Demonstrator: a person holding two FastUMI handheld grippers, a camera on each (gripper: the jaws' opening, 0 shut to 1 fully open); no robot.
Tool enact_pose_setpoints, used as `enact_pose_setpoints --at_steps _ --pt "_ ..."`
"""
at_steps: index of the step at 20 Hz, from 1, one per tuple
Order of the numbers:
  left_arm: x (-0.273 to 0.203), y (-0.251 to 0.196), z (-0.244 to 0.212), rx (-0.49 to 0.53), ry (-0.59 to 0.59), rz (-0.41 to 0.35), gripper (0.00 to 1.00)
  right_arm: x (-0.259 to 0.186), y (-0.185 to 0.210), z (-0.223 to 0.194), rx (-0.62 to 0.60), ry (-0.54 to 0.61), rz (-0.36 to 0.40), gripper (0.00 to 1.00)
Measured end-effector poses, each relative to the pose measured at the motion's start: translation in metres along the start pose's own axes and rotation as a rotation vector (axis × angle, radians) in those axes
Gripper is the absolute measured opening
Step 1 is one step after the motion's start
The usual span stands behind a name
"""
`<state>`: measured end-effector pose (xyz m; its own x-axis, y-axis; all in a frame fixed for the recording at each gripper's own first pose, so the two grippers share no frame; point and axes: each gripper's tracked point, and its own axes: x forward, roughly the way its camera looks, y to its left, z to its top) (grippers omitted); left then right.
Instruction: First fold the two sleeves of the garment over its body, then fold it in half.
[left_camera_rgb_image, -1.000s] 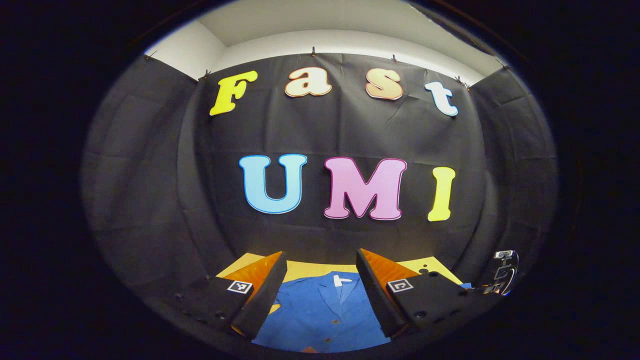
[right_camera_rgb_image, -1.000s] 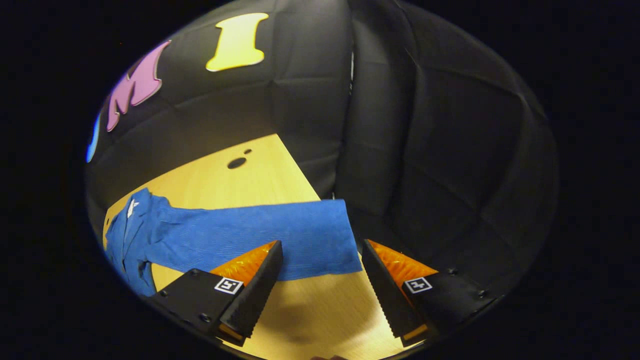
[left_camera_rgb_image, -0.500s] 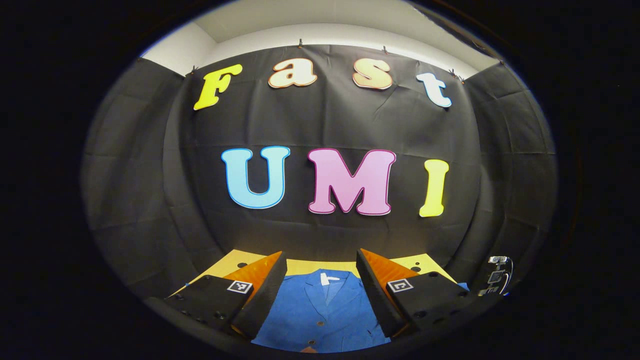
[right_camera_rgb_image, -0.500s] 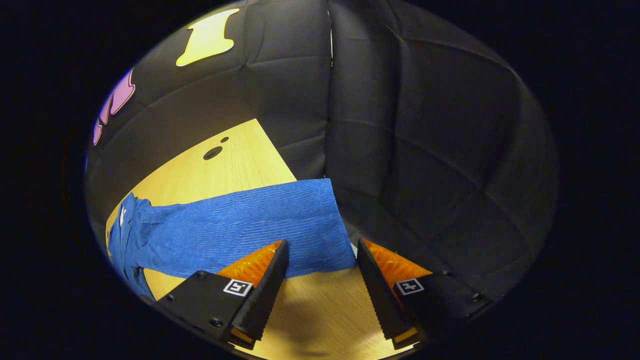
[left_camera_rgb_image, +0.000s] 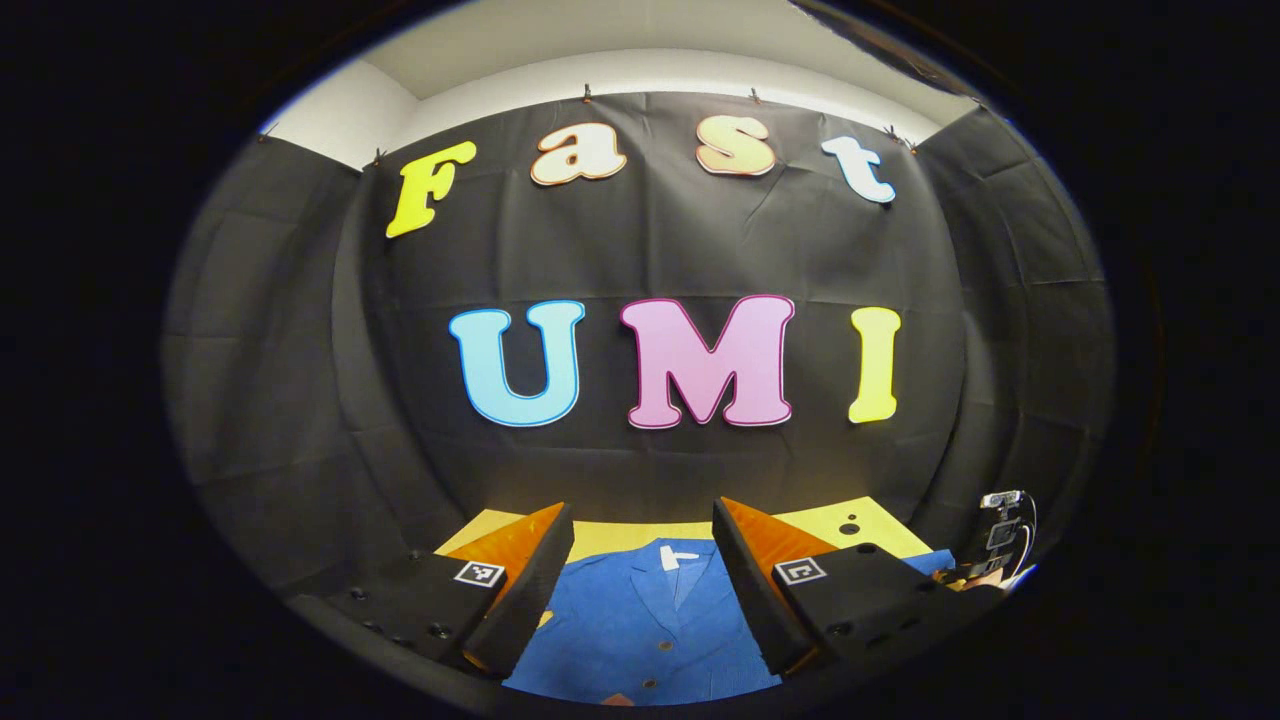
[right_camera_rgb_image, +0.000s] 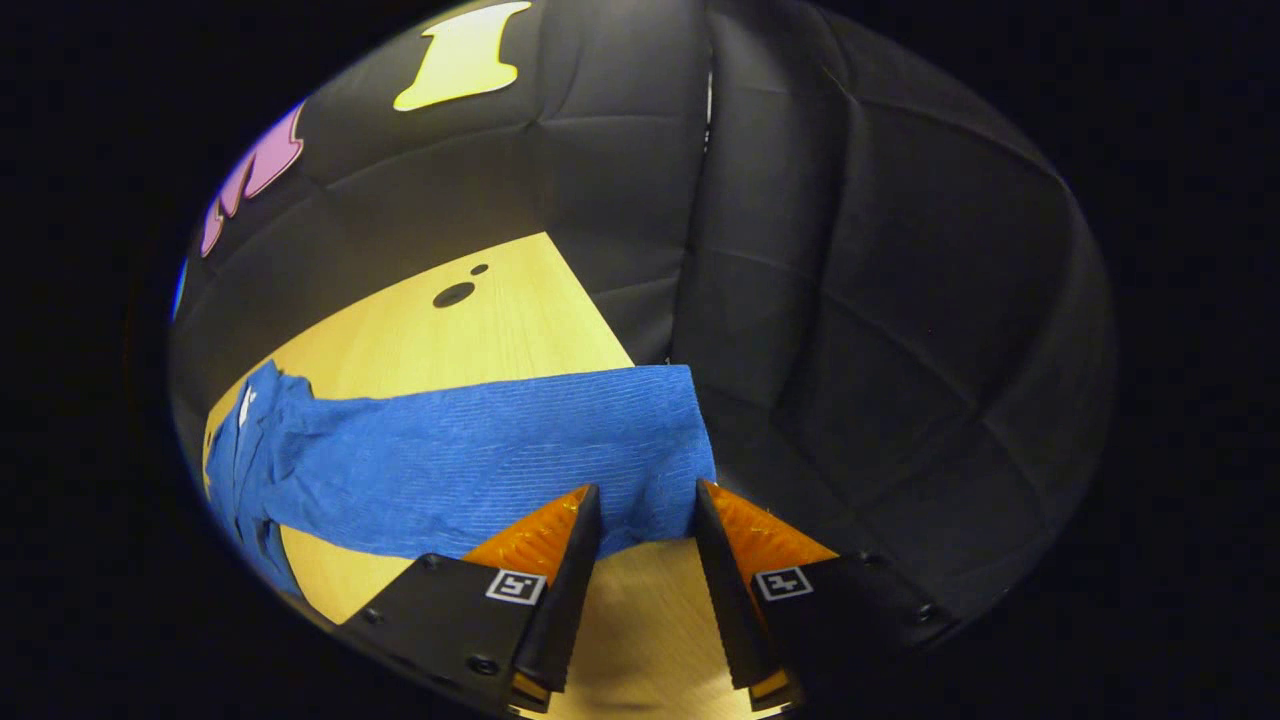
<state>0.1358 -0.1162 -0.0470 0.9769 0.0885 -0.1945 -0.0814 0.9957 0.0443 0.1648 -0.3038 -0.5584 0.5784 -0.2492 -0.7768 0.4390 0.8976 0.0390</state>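
A blue button-front garment (left_camera_rgb_image: 650, 620) lies flat on the yellow wooden table (left_camera_rgb_image: 620, 538), collar and white neck label (left_camera_rgb_image: 680, 557) toward the far wall. My left gripper (left_camera_rgb_image: 640, 515) hovers open above its chest, touching nothing. In the right gripper view one sleeve (right_camera_rgb_image: 480, 460) stretches straight out to the table's right edge, with the body (right_camera_rgb_image: 240, 460) at the far left. My right gripper (right_camera_rgb_image: 646, 492) is low at the cuff end. Its fingers are narrowed around the sleeve's near edge, with a gap still between them.
Black cloth walls close in behind and to the right of the table (right_camera_rgb_image: 520, 320). Two dark holes (right_camera_rgb_image: 453, 295) mark the tabletop near its far right corner. The cuff reaches the table's right edge. The other gripper's body (left_camera_rgb_image: 1003, 530) shows far off at right.
My right gripper has moved forward onto the cuff end and its fingers have narrowed around the sleeve edge. The left gripper has only shifted slightly above the garment.
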Motion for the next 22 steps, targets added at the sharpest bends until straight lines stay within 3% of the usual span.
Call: enact_pose_setpoints --at_steps 1,2,3,5,6,9,12,17,19,22 --pt "-0.002 0.003 -0.002 -0.009 0.005 0.007 0.8 0.004 -0.002 0.0 0.005 0.003 -0.009 0.55" --pt "-0.004 0.007 -0.004 -0.015 0.009 0.013 0.8 0.002 0.001 0.001 -0.002 0.003 -0.02 0.07" --pt "-0.006 0.01 -0.004 -0.018 0.008 0.018 0.8 0.004 0.005 -0.002 0.002 0.007 -0.01 0.15" --pt "-0.011 0.019 -0.006 -0.019 0.001 0.031 0.8 -0.003 0.009 -0.007 -0.021 0.027 -0.017 0.15" --pt "-0.014 0.024 -0.008 -0.019 0.002 0.035 0.8 -0.012 0.013 0.0 -0.029 0.001 -0.009 0.05" --pt "-0.022 0.042 -0.015 -0.036 0.003 0.045 0.8 -0.052 0.026 0.024 -0.037 -0.086 0.011 0.04" --pt "-0.026 0.064 -0.03 -0.078 0.014 0.042 0.8 -0.112 0.064 0.056 -0.07 -0.213 0.045 0.04" --pt "-0.025 0.119 -0.05 -0.156 0.019 -0.002 0.8 -0.217 0.184 0.097 -0.178 -0.399 0.122 0.04" --pt "-0.021 0.154 -0.06 -0.156 0.019 -0.009 0.8 -0.247 0.252 0.102 -0.224 -0.438 0.18 0.04" --pt "-0.004 0.218 -0.095 -0.137 0.039 0.029 0.81 -0.26 0.366 0.099 -0.3 -0.462 0.263 0.04"
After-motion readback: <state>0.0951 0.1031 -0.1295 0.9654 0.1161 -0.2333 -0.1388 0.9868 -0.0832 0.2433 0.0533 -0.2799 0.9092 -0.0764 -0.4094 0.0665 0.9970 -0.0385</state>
